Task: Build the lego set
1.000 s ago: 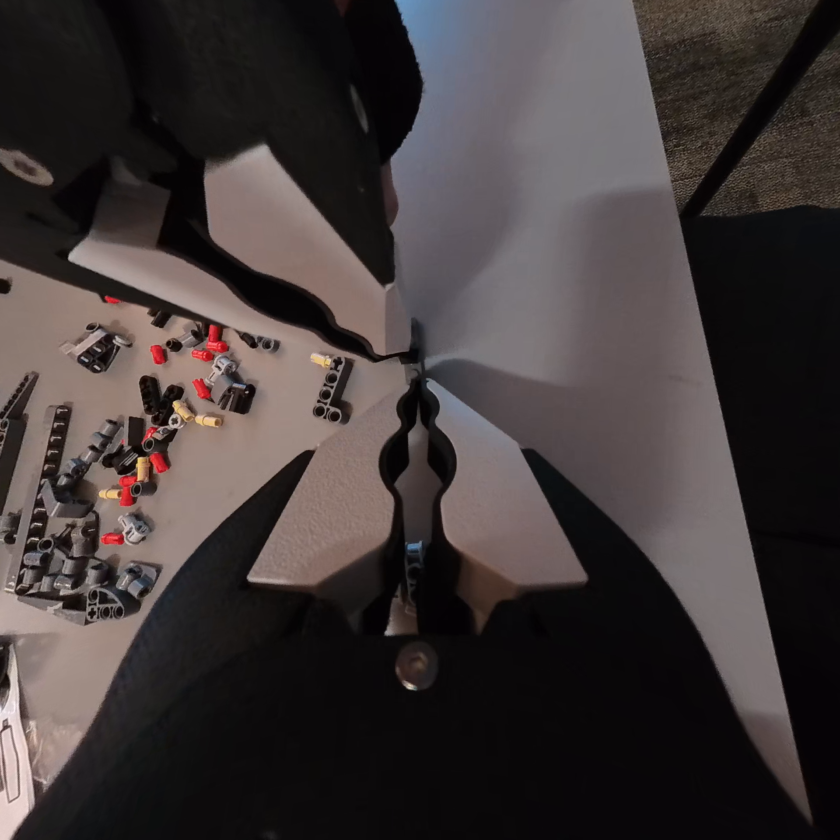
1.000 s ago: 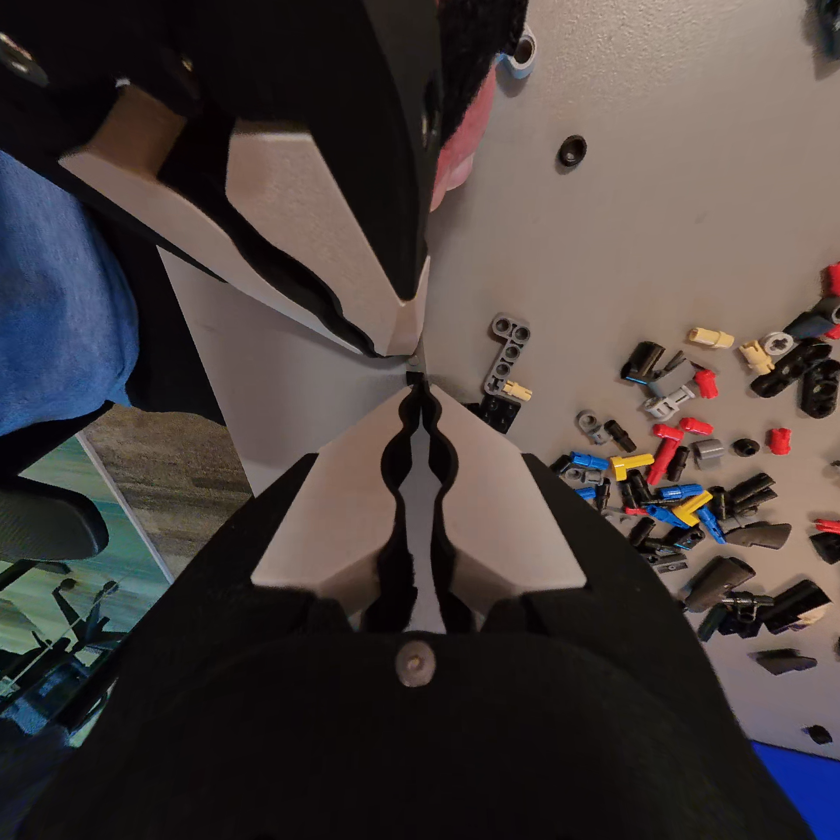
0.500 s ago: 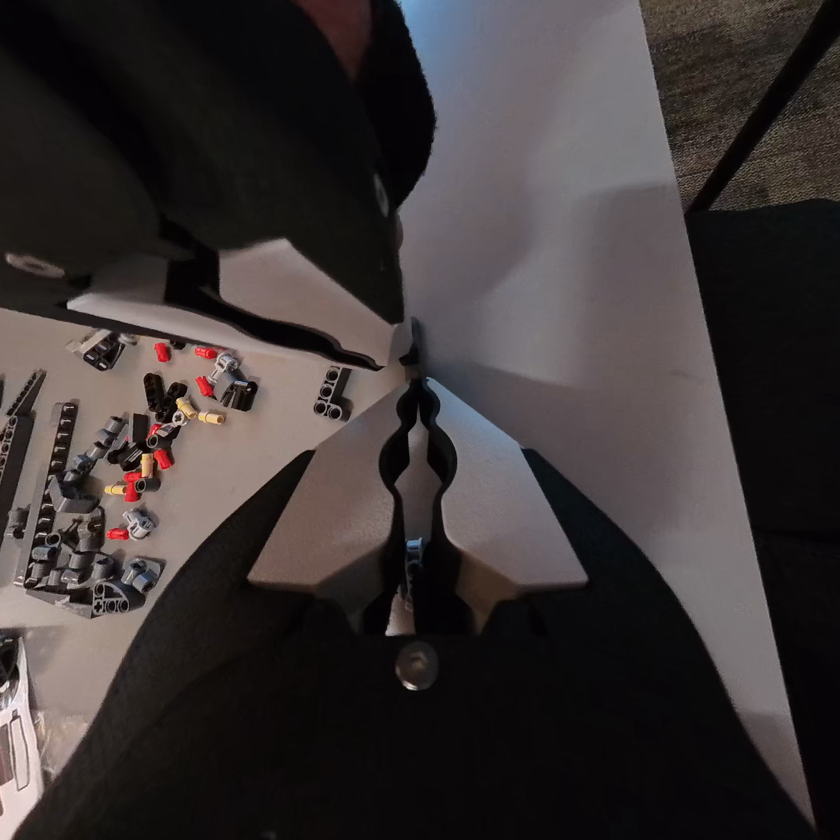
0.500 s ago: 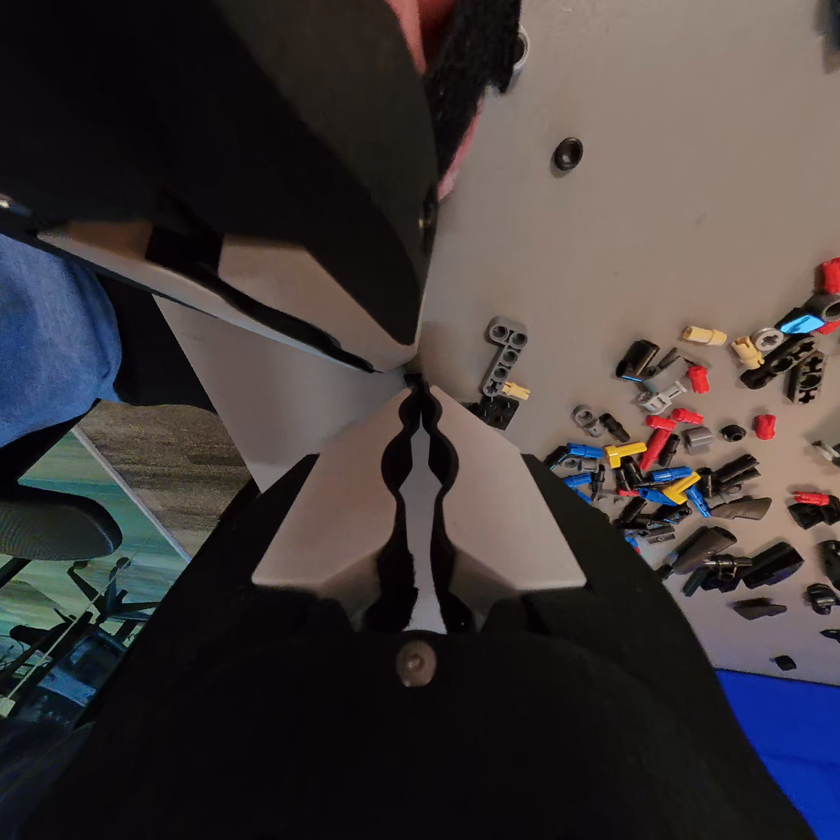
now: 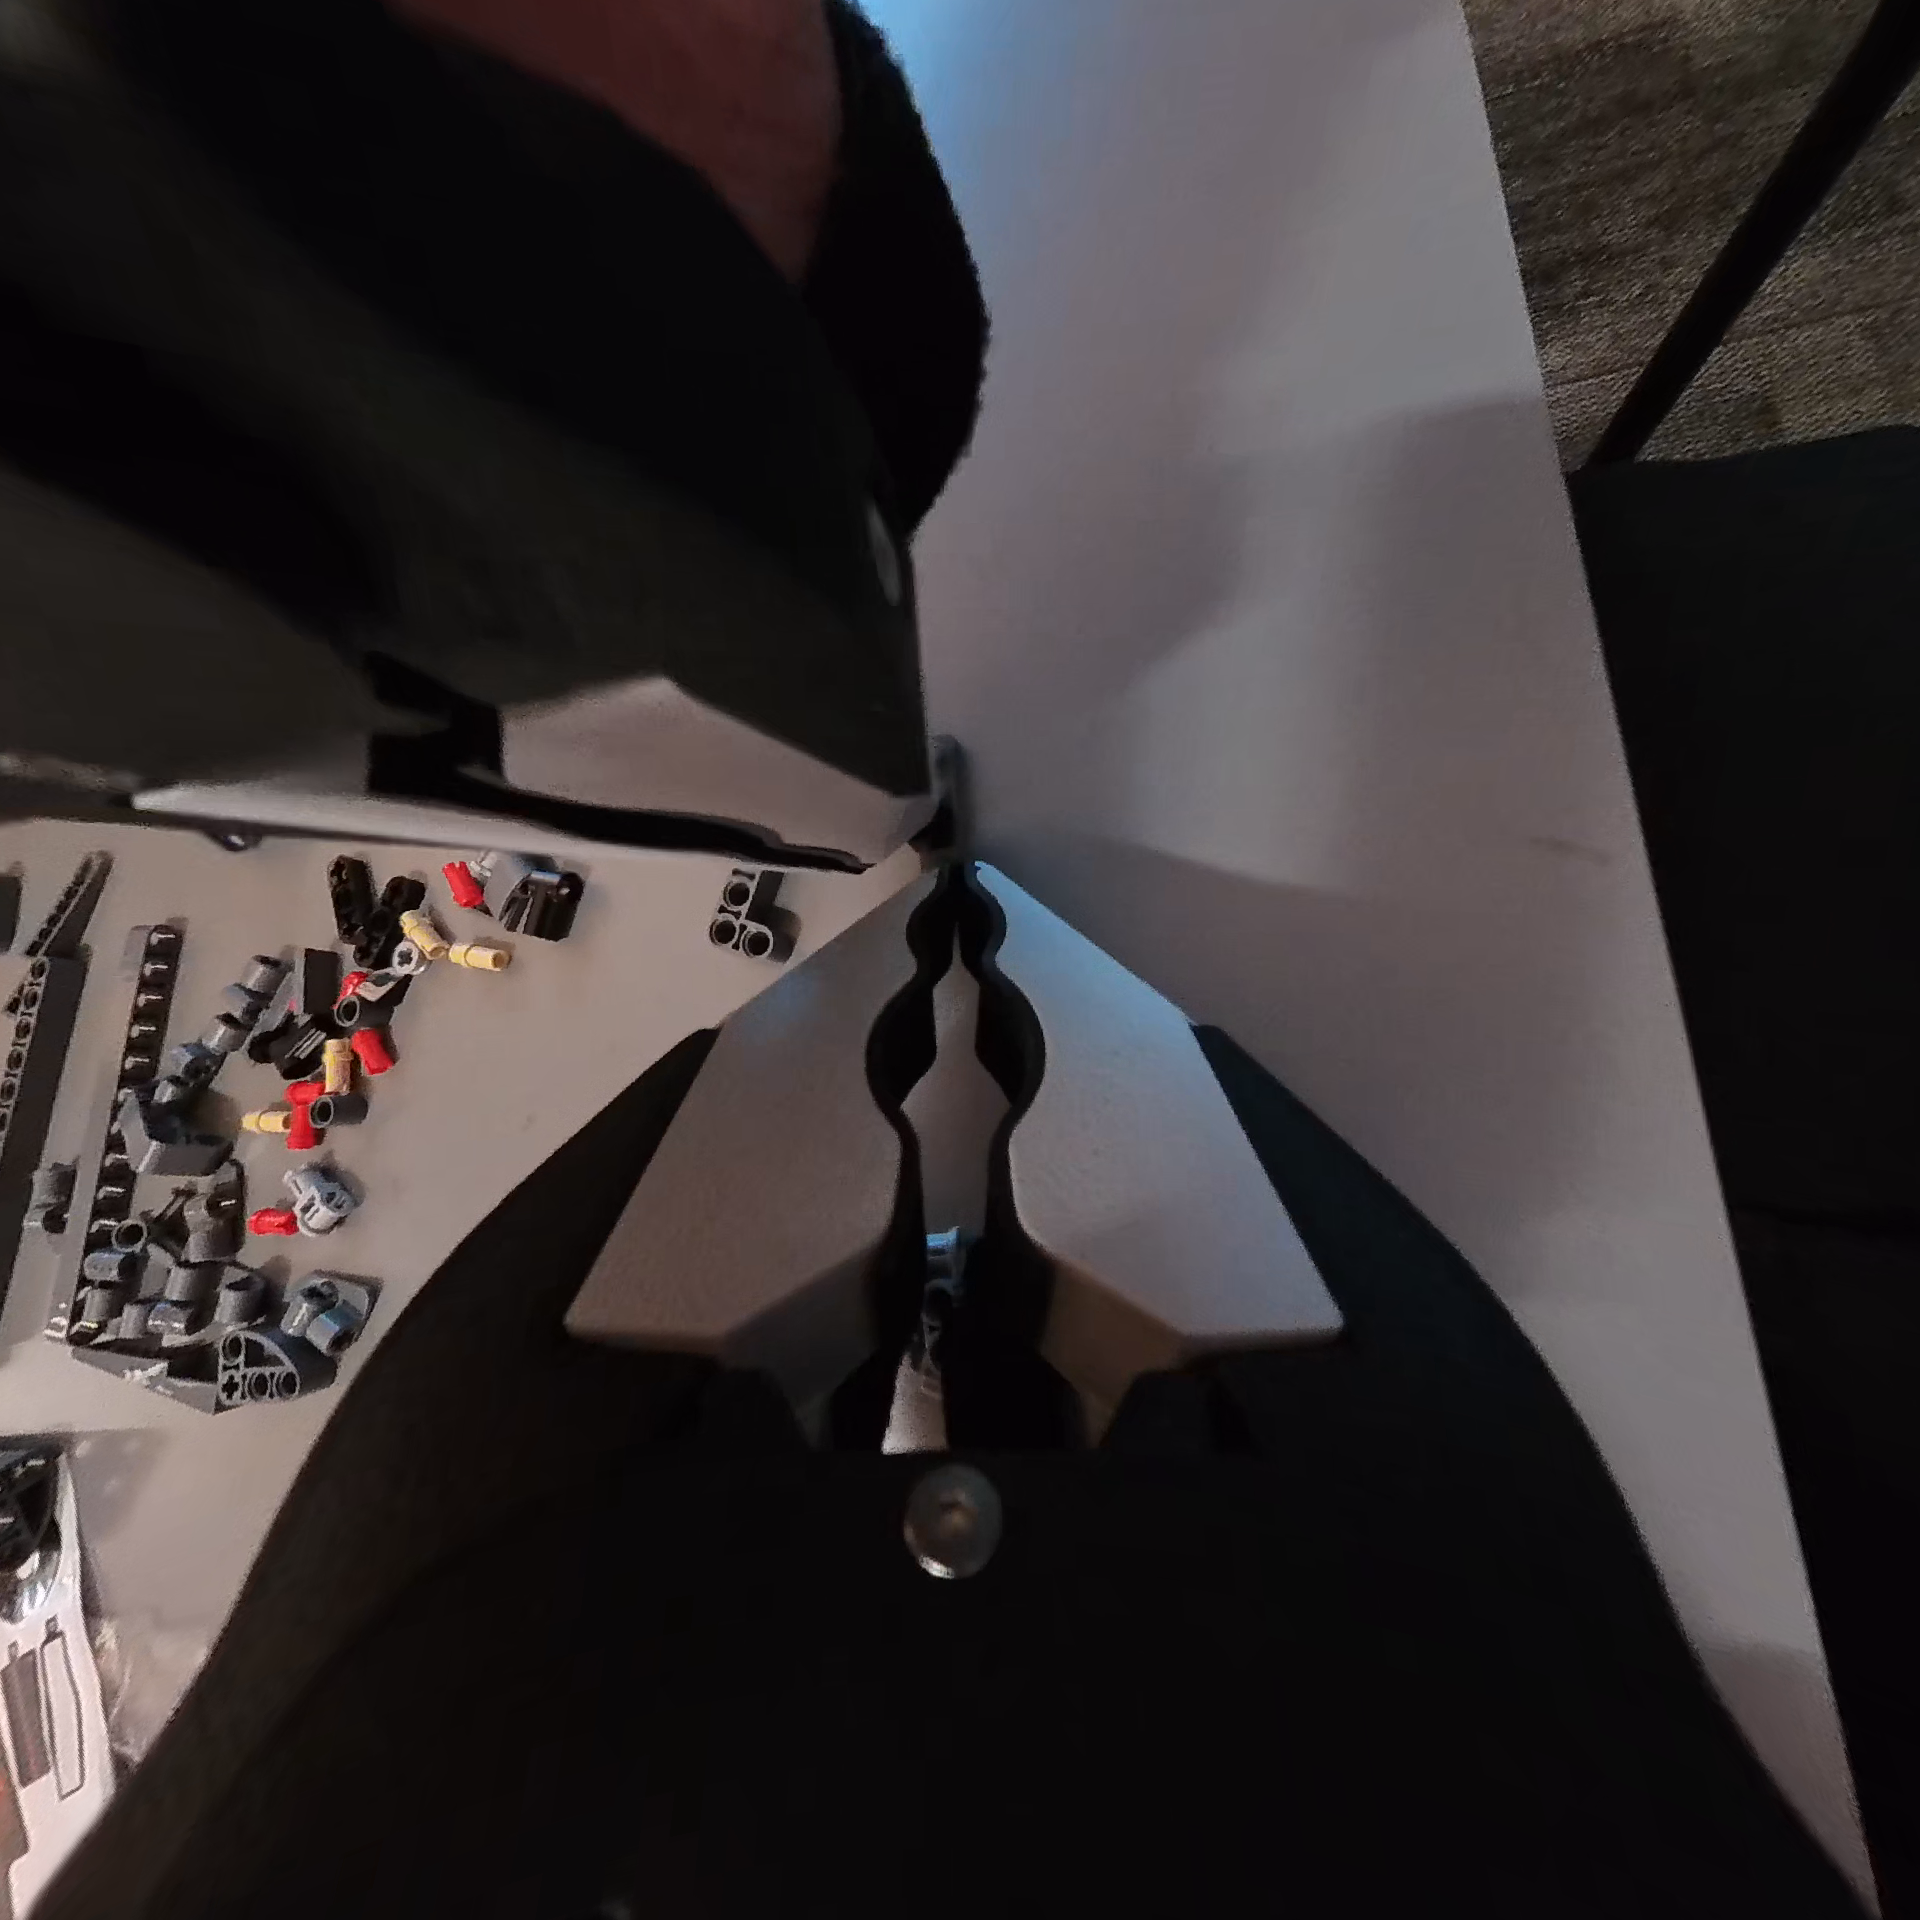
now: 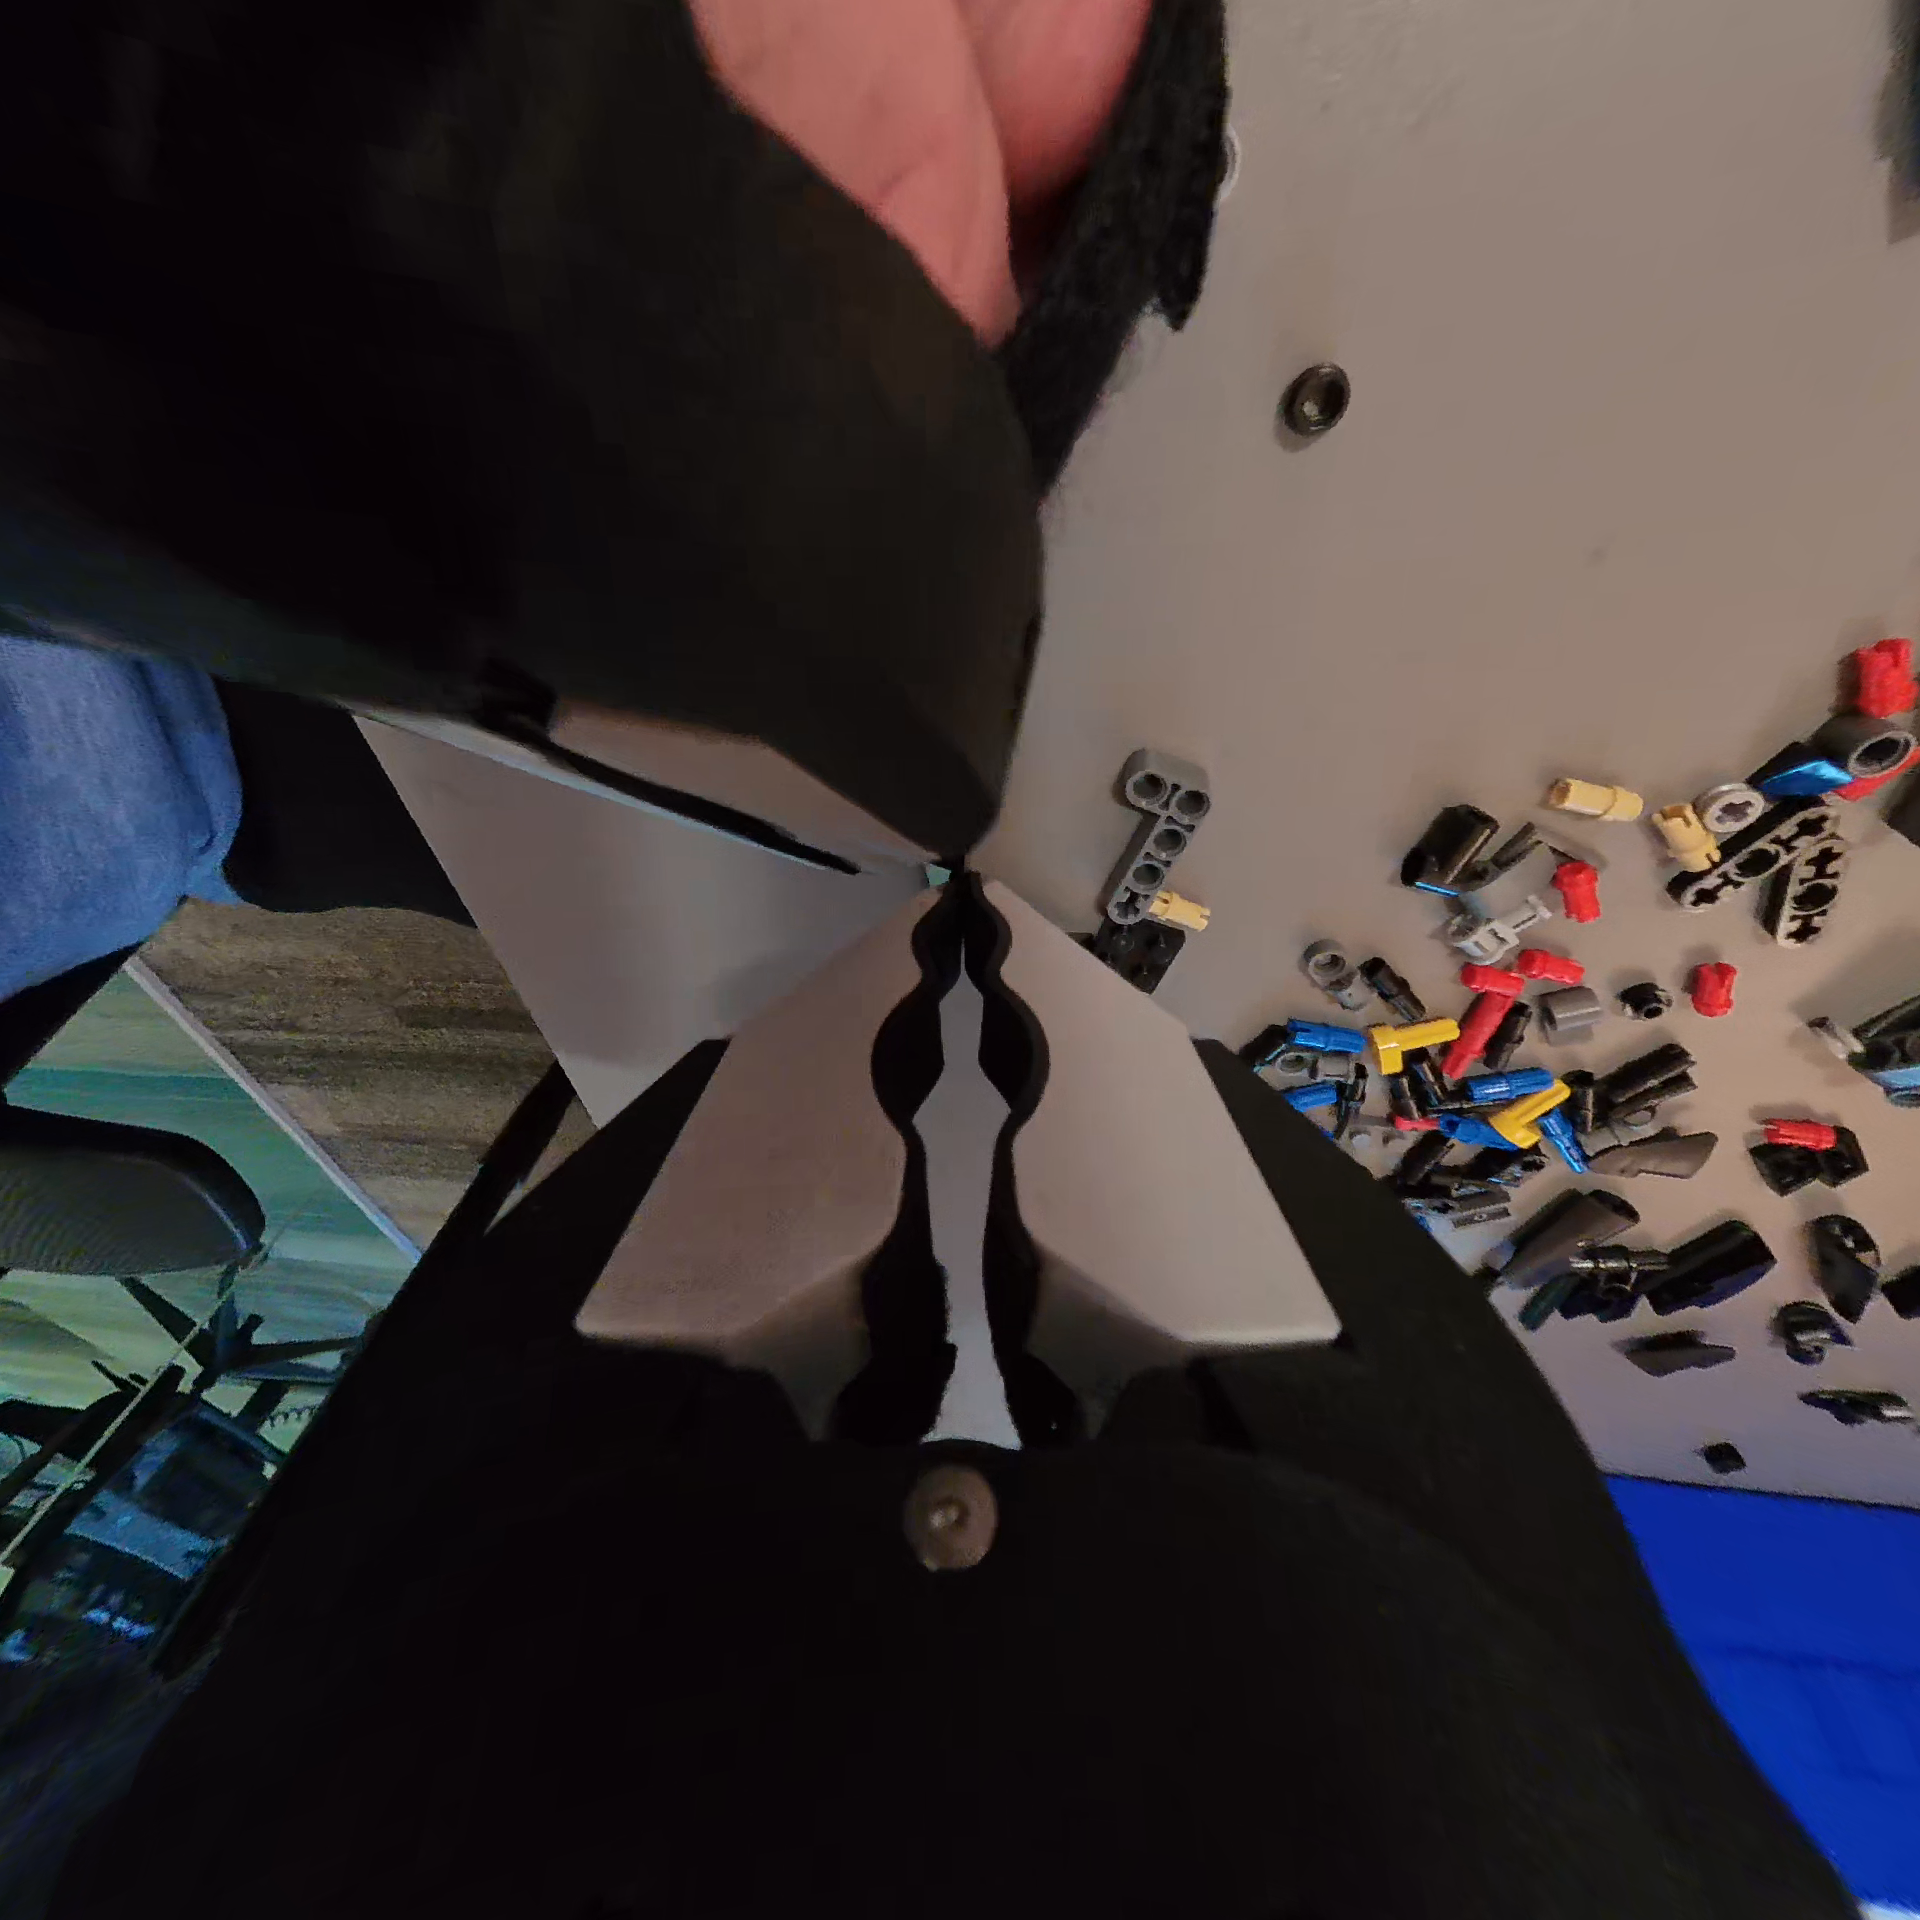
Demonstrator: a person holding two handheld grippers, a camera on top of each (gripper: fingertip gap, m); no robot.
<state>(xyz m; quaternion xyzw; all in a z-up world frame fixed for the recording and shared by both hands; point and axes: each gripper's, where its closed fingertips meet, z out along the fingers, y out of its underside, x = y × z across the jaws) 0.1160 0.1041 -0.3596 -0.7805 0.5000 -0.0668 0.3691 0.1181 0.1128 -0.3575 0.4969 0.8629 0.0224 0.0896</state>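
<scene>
My left gripper (image 5: 956,875) is shut, with a small dark piece (image 5: 947,790) sticking out of its tips. My right gripper (image 6: 961,885) is shut too and meets the left one tip to tip, above the table near its edge. In the left wrist view the right gripper (image 5: 906,831) fills the upper left and touches the same piece. In the right wrist view the left gripper (image 6: 935,858) fills the upper left. I cannot tell whether the right gripper holds anything. Loose lego pieces (image 5: 312,1039) lie on the grey table (image 5: 582,1039).
A grey L-shaped beam (image 6: 1153,842) with a tan pin lies near the tips. A pile of mixed black, red, blue and yellow pieces (image 6: 1507,1101) lies to the right. The table edge, a black chair (image 5: 1766,935) and carpet are close by. A plastic bag (image 5: 42,1662) lies at the lower left.
Both grippers stay shut and tip to tip. The other gripper has turned and come closer in each view, so it hides more of the table. The hand behind it shows more.
</scene>
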